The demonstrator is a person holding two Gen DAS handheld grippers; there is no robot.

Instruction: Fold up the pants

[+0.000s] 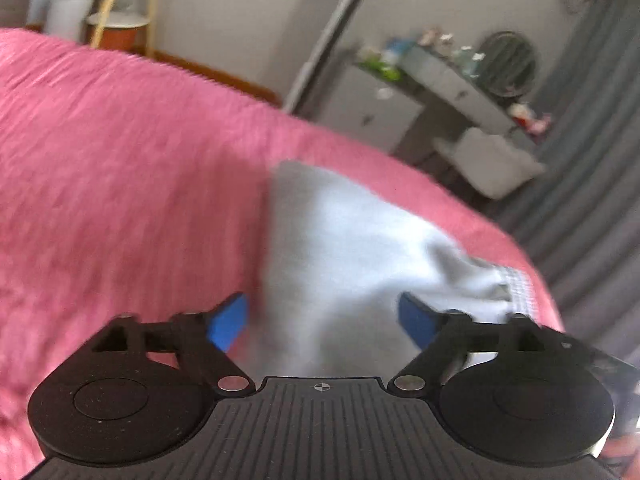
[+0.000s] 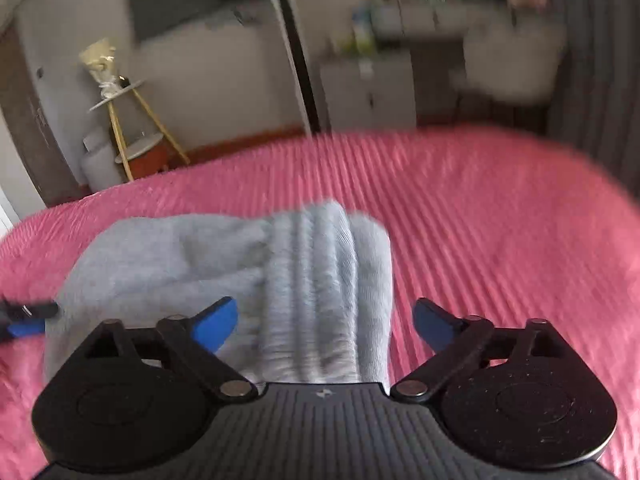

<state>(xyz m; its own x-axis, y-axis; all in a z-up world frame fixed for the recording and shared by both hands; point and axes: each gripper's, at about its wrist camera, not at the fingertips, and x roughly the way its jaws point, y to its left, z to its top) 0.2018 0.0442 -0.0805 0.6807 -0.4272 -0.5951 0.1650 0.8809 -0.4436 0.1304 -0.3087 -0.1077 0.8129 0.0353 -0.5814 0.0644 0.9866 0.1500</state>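
Note:
Light grey pants (image 1: 340, 248) lie folded into a compact bundle on a pink bedspread (image 1: 120, 160). In the left wrist view my left gripper (image 1: 324, 320) hovers over the bundle's near part, its blue pads wide apart and touching nothing. In the right wrist view the pants (image 2: 248, 272) show a ribbed waistband (image 2: 320, 280) running toward the camera. My right gripper (image 2: 324, 324) stands open above that band with nothing pinched. The left gripper's blue finger (image 2: 24, 324) pokes in at the left edge of that view, beside the bundle.
The pink bedspread (image 2: 500, 240) spreads wide to the right of the pants. Beyond the bed's far edge stand a yellow-legged stand (image 2: 132, 128), a white cabinet (image 2: 368, 92), a cluttered dresser (image 1: 452, 80) and grey curtains (image 1: 592, 200).

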